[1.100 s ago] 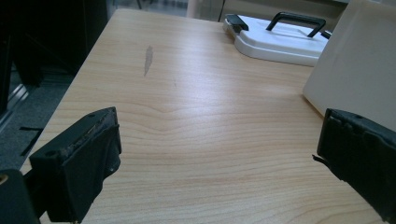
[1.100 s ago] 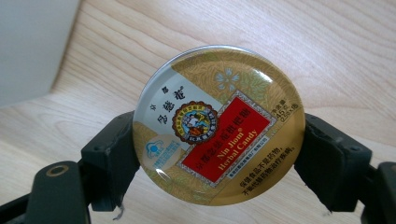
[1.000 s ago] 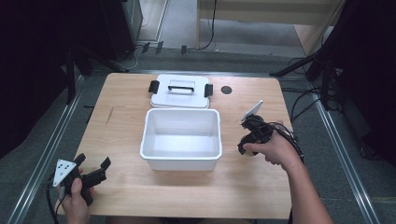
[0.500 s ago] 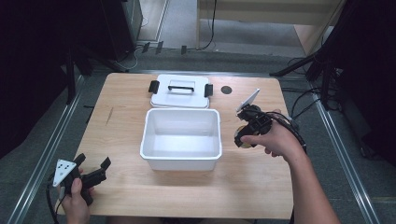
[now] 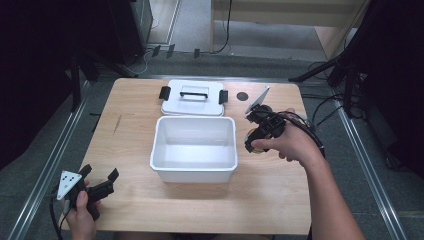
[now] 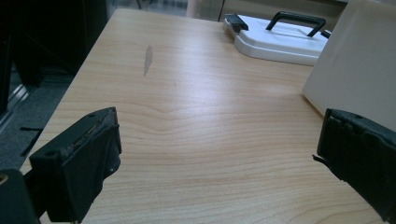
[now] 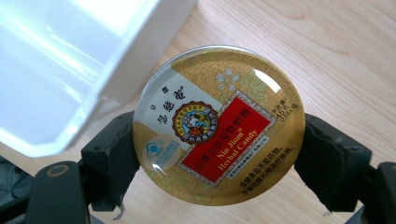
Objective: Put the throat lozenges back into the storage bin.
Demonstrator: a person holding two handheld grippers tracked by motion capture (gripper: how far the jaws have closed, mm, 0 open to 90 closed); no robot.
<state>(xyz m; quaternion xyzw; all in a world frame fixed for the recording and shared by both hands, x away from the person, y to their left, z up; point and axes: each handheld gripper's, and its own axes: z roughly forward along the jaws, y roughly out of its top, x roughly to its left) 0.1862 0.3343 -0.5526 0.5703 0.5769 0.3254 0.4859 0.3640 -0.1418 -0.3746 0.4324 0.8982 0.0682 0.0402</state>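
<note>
Transfer step: right tool (image 7: pixel 219 154) clamped the round candy tin (image 7: pixel 218 125), lifted off the counter (image 5: pixel 280 200) beside the white bin (image 5: pixel 194 172). Left tool (image 5: pixel 97 187) idle, unclenched. Next: carry over rim, release.

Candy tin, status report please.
Right gripper shut on candy tin, beside the white bin. Left gripper open, nothing between its fingers. Lid off, bin open.
</note>
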